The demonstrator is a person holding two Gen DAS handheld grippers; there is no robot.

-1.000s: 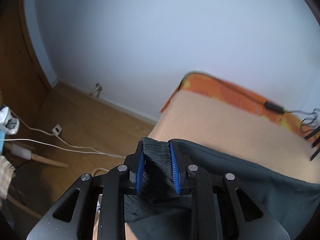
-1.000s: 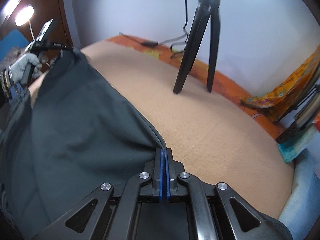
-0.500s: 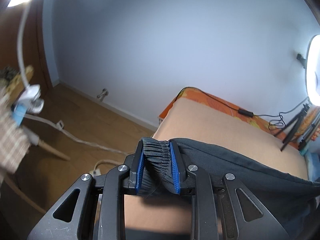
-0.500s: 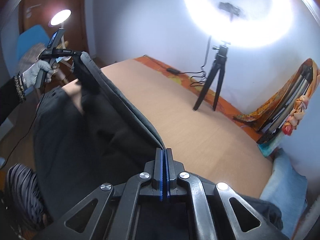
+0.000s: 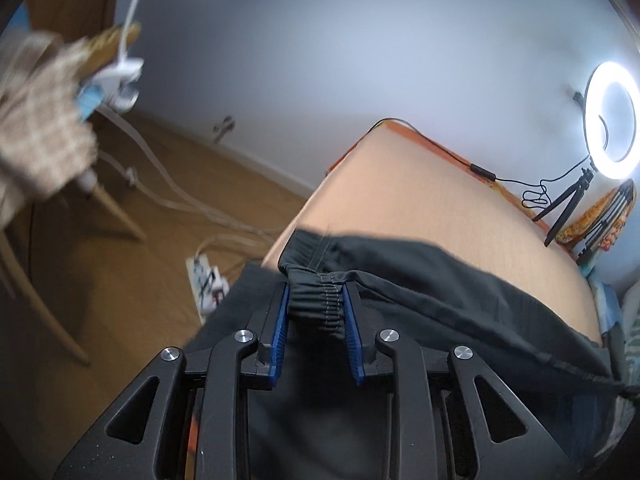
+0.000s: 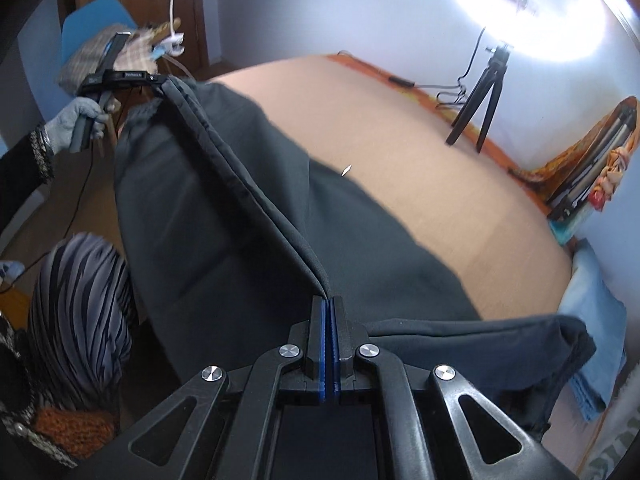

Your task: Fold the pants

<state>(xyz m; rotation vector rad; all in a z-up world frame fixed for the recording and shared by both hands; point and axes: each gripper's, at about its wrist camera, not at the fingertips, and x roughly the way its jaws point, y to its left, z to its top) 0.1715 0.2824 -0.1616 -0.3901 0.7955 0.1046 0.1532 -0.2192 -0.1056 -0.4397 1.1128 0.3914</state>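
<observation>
A: Where are the pants (image 6: 224,216)?

B: Over the bed (image 6: 420,184), lower legs cut off. Left gripper (image 5: 316,300) pinches the waistband (image 5: 320,304); its jaws just widened slightly. Right gripper (image 6: 330,308) pinches a seam (pads pressed together).

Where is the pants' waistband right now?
In the left wrist view the elastic waistband sits bunched between the left gripper's blue pads, above the near-left corner of the bed.

Pale blue walls (image 5: 320,60), wooden floor (image 5: 132,280), tan-covered bed (image 6: 420,168), glowing ring light (image 5: 610,120) on tripod (image 6: 480,108).
</observation>
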